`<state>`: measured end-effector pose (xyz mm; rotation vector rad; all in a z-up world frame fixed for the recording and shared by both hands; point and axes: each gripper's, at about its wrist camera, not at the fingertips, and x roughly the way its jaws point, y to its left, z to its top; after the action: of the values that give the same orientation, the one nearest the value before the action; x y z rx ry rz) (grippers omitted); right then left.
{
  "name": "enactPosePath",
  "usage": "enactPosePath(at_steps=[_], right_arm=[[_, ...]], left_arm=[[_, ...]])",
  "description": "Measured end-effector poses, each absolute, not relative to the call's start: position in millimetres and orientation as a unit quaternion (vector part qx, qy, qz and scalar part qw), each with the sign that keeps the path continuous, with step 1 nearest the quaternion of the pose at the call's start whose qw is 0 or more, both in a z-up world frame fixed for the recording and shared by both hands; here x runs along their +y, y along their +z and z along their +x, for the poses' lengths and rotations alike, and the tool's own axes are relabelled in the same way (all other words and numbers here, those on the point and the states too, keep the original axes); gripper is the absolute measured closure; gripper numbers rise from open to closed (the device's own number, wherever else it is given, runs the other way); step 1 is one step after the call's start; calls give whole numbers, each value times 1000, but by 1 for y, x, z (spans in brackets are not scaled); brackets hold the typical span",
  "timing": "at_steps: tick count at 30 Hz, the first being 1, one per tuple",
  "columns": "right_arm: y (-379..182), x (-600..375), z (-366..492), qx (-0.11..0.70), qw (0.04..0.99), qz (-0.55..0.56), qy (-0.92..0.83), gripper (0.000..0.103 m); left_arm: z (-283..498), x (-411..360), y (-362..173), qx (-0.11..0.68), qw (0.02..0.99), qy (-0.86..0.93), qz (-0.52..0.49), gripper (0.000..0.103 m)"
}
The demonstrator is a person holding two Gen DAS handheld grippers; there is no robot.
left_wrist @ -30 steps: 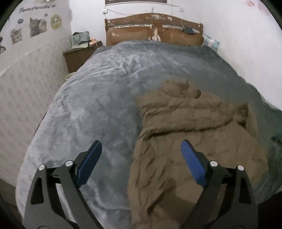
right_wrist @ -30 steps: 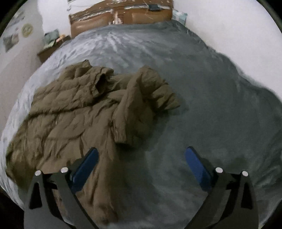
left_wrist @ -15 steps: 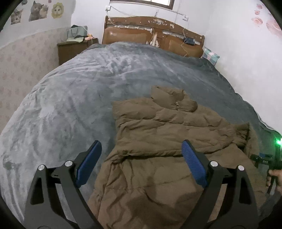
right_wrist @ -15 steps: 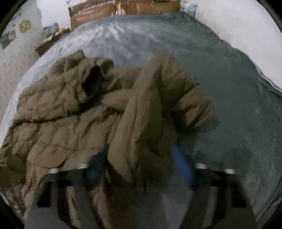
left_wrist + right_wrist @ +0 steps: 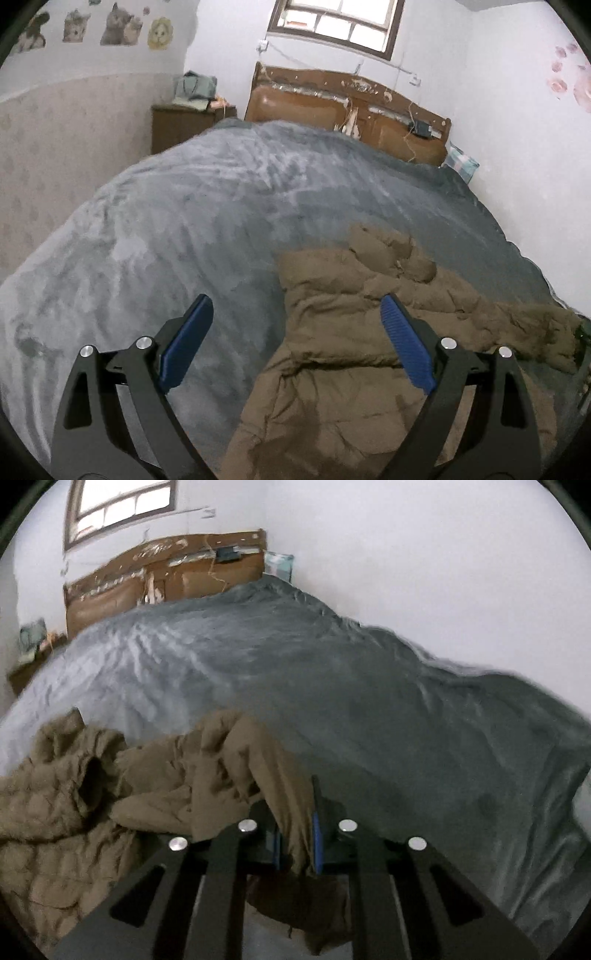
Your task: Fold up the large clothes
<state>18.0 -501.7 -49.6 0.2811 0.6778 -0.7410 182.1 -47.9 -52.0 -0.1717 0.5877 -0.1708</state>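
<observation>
A brown quilted jacket (image 5: 354,354) lies spread on the grey bed cover (image 5: 192,236), collar toward the headboard. My left gripper (image 5: 295,347) is open and empty, hovering above the jacket's left edge. In the right wrist view the jacket (image 5: 66,812) lies at the lower left. My right gripper (image 5: 295,834) is shut on the jacket's sleeve (image 5: 280,782), and the sleeve hangs lifted off the bed between the blue pads. Part of the right gripper shows at the far right edge of the left wrist view (image 5: 583,332).
A wooden headboard (image 5: 351,107) stands at the far end of the bed. A nightstand (image 5: 184,122) with a bag sits at the far left. The white wall (image 5: 443,590) runs close along the bed's right side. The grey cover (image 5: 406,709) stretches beyond the jacket.
My right gripper moved onto the jacket's right sleeve, closed on it and lifted it. My left gripper tilted up and stayed open over the jacket's left side.
</observation>
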Motion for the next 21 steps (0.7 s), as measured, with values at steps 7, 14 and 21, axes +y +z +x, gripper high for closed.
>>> enactPosePath(at_steps=[7, 14, 21], right_arm=[[-37, -490, 31, 319, 898, 190, -237, 92], [6, -405, 113, 315, 932, 164, -71, 91], [35, -278, 226, 326, 928, 142, 110, 92]], left_arm=[[182, -58, -42, 285, 951, -90, -74, 12], [194, -83, -34, 276, 955, -107, -33, 12], [207, -71, -39, 274, 955, -96, -53, 12]])
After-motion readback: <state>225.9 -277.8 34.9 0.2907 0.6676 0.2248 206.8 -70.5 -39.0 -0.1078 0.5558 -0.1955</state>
